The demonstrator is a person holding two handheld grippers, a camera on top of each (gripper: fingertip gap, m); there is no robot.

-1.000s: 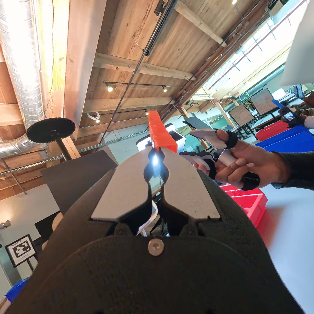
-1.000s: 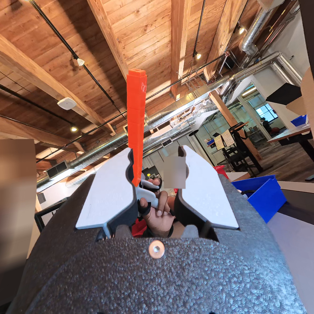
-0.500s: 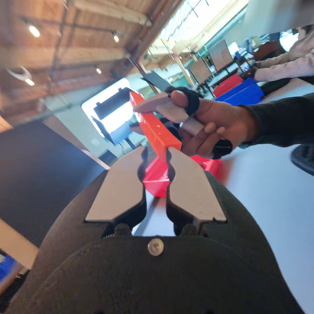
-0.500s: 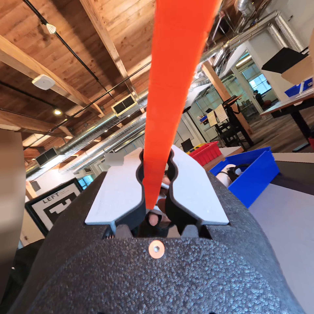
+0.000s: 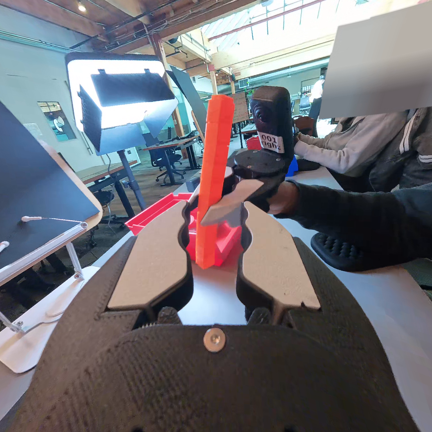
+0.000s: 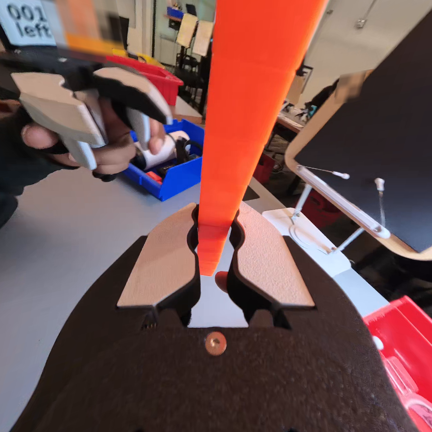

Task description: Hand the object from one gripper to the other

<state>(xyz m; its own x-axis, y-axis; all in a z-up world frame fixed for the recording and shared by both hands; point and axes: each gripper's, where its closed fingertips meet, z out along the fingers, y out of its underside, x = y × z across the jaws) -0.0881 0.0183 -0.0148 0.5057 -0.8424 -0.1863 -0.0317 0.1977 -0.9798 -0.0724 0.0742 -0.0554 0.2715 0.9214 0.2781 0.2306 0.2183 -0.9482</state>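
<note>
A long orange bar point(image 5: 215, 163) stands nearly upright over the grey table point(image 5: 350, 315). My right gripper point(image 6: 216, 217) is shut on the bar's lower part point(image 6: 245, 117). It also shows in the left wrist view point(image 5: 210, 203), clamped on the bar from the right. My left gripper point(image 5: 215, 207) is open and empty, its jaws apart on either side of the bar's lower end without touching it. In the right wrist view the left gripper point(image 6: 93, 98) is up at the left, away from the bar.
A red bin point(image 5: 149, 217) sits just behind the bar and a blue bin point(image 6: 177, 177) of parts farther off. A black board on a white stand point(image 6: 374, 152) is at the table's side. A seated person point(image 5: 362, 149) and a black wrist rest point(image 5: 336, 250) are to the right.
The left gripper, shut on the orange bar a second ago, has opened and let it go. The right gripper has closed on the bar. Both grippers tilted down from ceiling to table.
</note>
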